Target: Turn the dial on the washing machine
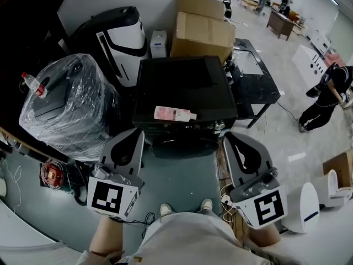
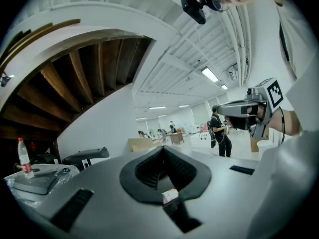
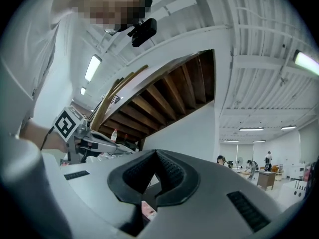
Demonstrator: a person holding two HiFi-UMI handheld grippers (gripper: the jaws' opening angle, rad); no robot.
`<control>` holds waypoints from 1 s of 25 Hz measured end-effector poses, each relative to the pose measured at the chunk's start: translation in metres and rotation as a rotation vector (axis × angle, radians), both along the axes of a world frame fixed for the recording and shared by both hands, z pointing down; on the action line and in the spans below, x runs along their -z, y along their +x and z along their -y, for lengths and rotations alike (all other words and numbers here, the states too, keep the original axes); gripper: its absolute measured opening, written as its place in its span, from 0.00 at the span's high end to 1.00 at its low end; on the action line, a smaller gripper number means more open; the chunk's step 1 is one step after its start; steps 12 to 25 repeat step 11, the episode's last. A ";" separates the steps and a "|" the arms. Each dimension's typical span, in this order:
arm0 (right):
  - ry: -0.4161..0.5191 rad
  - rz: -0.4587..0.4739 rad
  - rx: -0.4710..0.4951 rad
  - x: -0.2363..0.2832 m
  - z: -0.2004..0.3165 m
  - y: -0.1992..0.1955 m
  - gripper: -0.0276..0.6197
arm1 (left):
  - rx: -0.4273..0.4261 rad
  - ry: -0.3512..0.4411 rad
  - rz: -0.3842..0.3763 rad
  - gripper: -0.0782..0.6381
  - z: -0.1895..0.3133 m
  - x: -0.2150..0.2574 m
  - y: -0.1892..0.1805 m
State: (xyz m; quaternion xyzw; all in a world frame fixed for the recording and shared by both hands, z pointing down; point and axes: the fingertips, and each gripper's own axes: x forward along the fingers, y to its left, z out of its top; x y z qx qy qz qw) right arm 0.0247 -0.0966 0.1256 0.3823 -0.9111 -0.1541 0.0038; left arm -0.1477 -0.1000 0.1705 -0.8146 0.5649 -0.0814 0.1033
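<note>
The black washing machine (image 1: 182, 87) stands straight ahead of me in the head view, with a pink and white bottle (image 1: 175, 114) lying on its top near the front edge. I cannot make out its dial from here. My left gripper (image 1: 135, 132) hangs in front of the machine's left front corner with its jaws closed together and nothing in them. My right gripper (image 1: 227, 137) is level with it at the right front corner, also shut and empty. The left gripper (image 2: 162, 148) and right gripper (image 3: 157, 152) views show each pair of dark pads meeting at the tip.
A plastic-wrapped appliance (image 1: 66, 104) with a water bottle (image 1: 33, 83) on it stands at left. Cardboard boxes (image 1: 201, 29) sit behind the machine and a black table (image 1: 253, 76) at its right. A person (image 1: 325, 95) bends over at far right. A white bin (image 1: 309, 206) stands by my right hand.
</note>
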 end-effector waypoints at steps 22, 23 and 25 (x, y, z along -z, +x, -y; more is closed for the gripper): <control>-0.016 -0.017 -0.028 -0.003 0.015 0.010 0.91 | 0.006 -0.003 -0.016 0.87 0.004 0.003 -0.005; -0.016 -0.017 -0.028 -0.003 0.015 0.010 0.91 | 0.006 -0.003 -0.016 0.87 0.004 0.003 -0.005; -0.016 -0.017 -0.028 -0.003 0.015 0.010 0.91 | 0.006 -0.003 -0.016 0.87 0.004 0.003 -0.005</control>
